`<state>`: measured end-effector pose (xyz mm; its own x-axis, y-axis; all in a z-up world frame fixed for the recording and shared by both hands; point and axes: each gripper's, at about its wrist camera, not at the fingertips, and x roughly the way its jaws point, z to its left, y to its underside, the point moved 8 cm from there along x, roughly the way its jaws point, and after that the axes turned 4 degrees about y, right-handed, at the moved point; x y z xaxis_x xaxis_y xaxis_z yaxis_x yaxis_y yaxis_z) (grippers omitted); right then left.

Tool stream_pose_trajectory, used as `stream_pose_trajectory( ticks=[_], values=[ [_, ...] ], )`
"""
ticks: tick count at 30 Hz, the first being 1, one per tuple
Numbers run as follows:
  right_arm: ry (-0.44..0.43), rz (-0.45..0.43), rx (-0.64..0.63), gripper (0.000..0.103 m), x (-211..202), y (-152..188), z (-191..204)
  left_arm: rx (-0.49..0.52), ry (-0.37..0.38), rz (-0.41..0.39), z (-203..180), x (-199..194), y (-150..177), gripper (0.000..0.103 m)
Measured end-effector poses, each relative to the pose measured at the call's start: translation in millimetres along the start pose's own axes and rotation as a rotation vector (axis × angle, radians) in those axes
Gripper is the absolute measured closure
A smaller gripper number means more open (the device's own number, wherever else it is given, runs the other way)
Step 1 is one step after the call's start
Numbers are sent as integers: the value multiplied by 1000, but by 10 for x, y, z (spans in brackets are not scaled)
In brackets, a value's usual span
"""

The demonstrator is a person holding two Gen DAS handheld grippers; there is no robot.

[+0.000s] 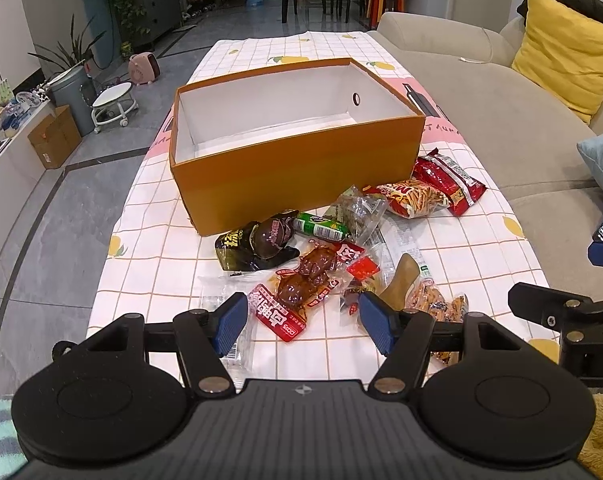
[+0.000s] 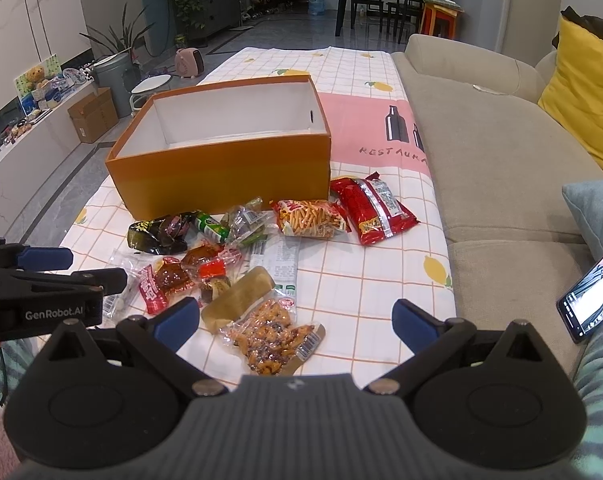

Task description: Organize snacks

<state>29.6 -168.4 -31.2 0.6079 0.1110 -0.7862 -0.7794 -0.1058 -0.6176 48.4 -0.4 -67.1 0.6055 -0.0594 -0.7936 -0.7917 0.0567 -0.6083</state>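
While both of my grippers hang over the near edge of the checked tablecloth [image 1: 153,216], nothing is in them: the left gripper [image 1: 301,318] has its blue pads spread wide with only packets lying below, and the right gripper [image 2: 296,322] is spread just as wide, also with nothing between its pads.

Going left to right in the left view, the snacks lie in a loose heap in the middle of the frame, just in front of the empty orange box [image 1: 297,168]. First comes a dark glossy pouch [image 1: 253,246], then a green-wrapped stick [image 1: 321,229], then vacuum-sealed braised meat packets [image 1: 301,284] with red labels, a crinkly clear bag [image 1: 359,210], an orange bag of fried sticks [image 1: 415,199], and far right a red foil bag [image 1: 447,180].

I judge all of these light, soft and slippery; film will crumple and slide under my pads. The meat packets are firmer in the middle, so I would pinch there. The fried sticks look brittle, so I would take that bag by its sealed edge.
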Motion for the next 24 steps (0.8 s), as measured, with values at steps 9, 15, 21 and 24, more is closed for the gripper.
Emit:
stream_pose_trajectory(
  ticks=[9, 15, 21, 24],
  values=[
    [4, 9, -8, 4, -10, -7, 12, -7, 1, 3, 10, 4, 3, 27],
    [5, 10, -8, 4, -3, -7, 9, -7, 0, 4, 11, 4, 3, 27],
    [-2, 19, 1, 4, 5, -2, 7, -6, 12, 8, 2, 12, -1, 27],
    [-16, 35, 28, 4, 45, 11, -40, 3, 68, 45, -33, 61, 8, 27]
  ],
)
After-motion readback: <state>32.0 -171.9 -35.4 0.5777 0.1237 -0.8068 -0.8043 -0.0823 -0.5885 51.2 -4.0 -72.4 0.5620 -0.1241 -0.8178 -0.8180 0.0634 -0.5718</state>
